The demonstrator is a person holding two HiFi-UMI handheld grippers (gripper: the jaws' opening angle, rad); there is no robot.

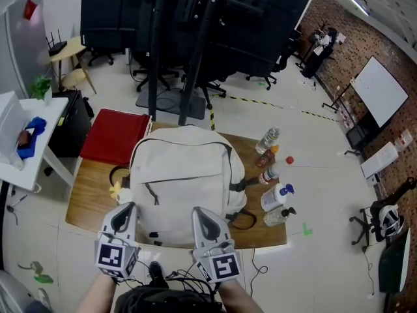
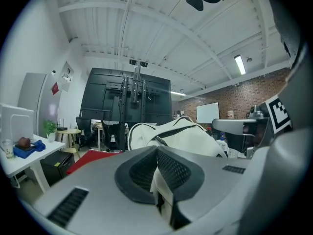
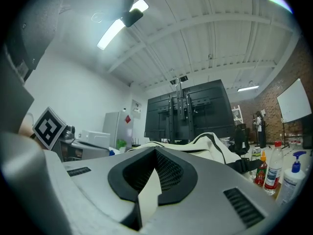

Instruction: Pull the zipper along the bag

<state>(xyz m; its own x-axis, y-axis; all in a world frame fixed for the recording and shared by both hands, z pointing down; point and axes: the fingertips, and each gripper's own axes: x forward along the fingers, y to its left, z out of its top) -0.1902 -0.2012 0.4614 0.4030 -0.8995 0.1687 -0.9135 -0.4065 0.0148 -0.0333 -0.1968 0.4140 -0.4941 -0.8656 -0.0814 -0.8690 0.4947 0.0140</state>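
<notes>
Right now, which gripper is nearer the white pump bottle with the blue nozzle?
Right. The right gripper is at the near edge of the white fabric backpack, with the blue-nozzled white pump bottle off to its right; the left gripper is farther left.

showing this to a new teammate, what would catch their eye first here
A large white backpack lies in the middle of the wooden table. At its near edge the left gripper and right gripper are each shut on a pinch of its pale fabric. A cluster of bottles sits along the table's right side.
</notes>
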